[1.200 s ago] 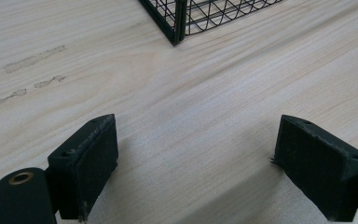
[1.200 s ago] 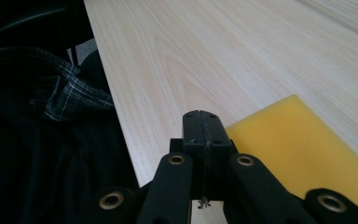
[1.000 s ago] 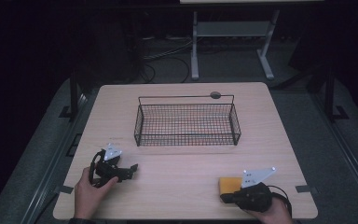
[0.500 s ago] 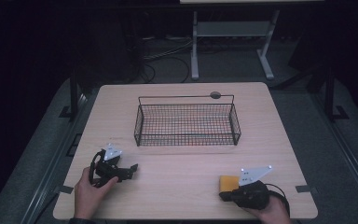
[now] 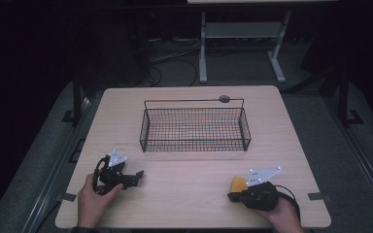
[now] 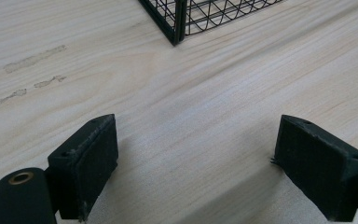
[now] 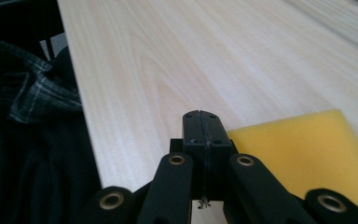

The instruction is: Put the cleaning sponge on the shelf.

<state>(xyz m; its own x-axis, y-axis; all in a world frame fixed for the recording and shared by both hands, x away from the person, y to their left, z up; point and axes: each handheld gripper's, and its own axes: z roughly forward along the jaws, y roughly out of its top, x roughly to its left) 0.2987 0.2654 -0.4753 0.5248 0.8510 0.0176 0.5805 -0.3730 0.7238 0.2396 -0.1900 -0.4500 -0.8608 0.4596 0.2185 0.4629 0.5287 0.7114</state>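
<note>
Against the earlier high-view pictures I see almost nothing changed: my right gripper has crept only slightly, and the left gripper sits where it was.

Nearest me, the right gripper lies low at the table's front right with its jaws pressed together on nothing, as the right gripper view shows. The yellow sponge lies flat on the wood just beside those closed tips, on their right in that view; from above it peeks out just behind the gripper. It is a flat, soft-looking yellow slab with clean edges, its long axis running roughly alongside the jaws. I judge the right hand is far nearer to it; it must open and shift sideways.

The left gripper's jaws stand wide apart over bare wood. Farther back, mid-table, stands the black wire basket.
</note>
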